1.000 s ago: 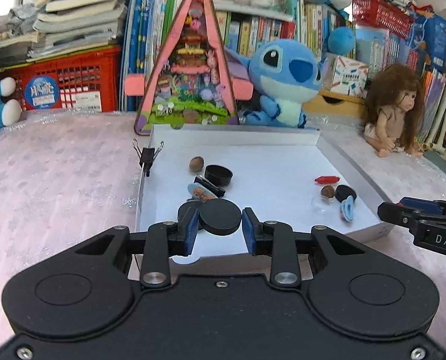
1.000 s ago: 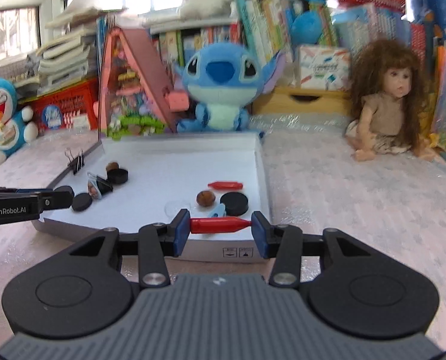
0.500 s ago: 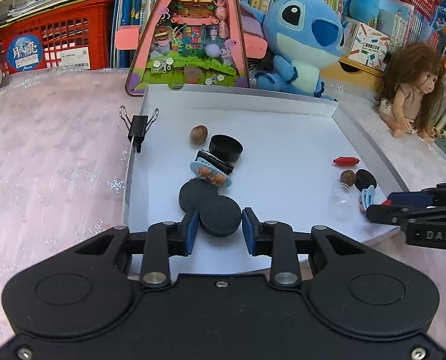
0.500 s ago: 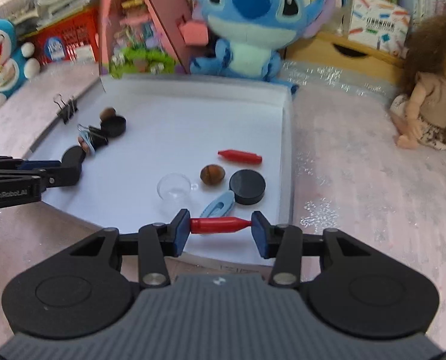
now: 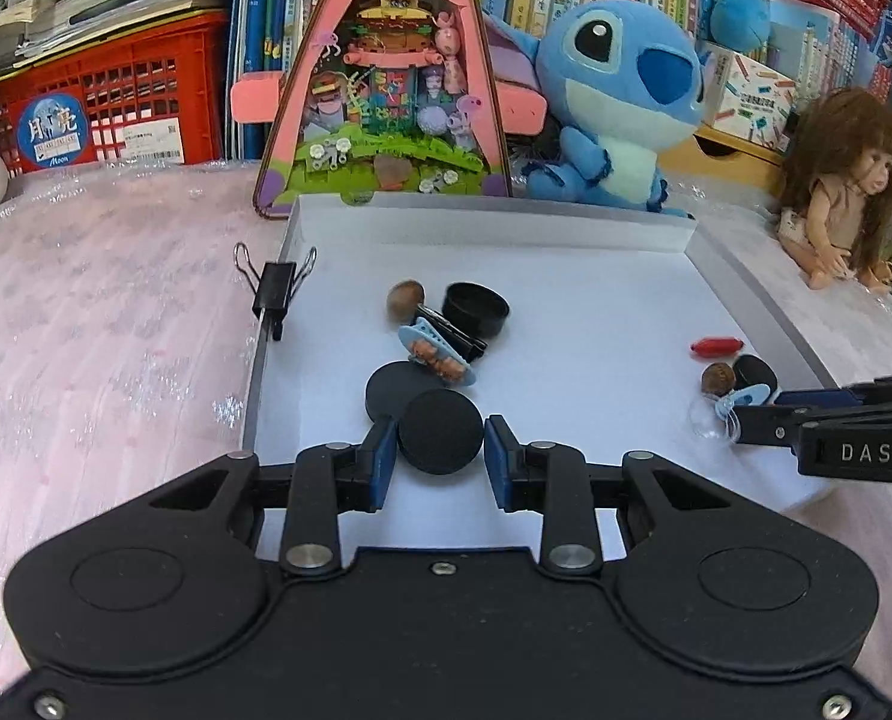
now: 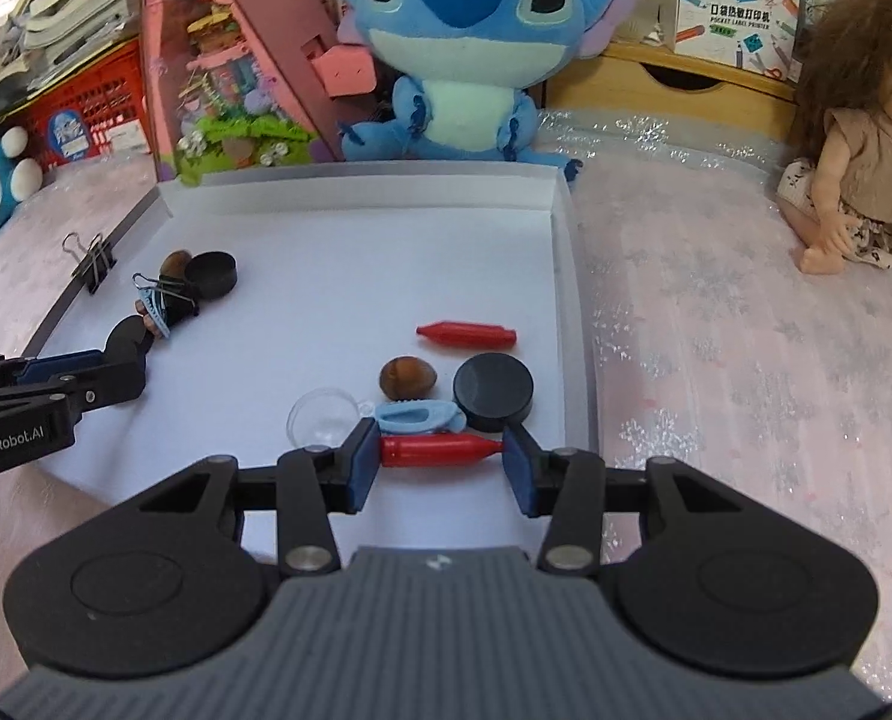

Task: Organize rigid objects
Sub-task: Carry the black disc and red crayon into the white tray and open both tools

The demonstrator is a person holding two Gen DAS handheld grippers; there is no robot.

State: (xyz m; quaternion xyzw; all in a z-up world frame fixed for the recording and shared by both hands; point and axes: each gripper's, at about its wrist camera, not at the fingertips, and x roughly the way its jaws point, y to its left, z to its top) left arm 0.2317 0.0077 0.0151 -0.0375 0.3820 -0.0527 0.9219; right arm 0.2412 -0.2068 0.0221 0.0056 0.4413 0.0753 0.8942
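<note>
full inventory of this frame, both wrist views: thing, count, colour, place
tray: 1, white, centre of the pink tabletop
black discs: 4; one in the left gripper, one flat behind it, one at mid-left, one near the right wall
red pegs: 2; one in the right gripper, one lying behind it
nuts: 2, brown; left cluster, right cluster
blue clips: 2; left cluster, right cluster
clear dome: 1, right cluster
binder clips: 2, black; one on the tray's left rim, one in the left cluster
blue plush: 1, behind the tray
doll: 1, far right
left gripper: gripping a disc
right gripper: gripping a peg
</note>
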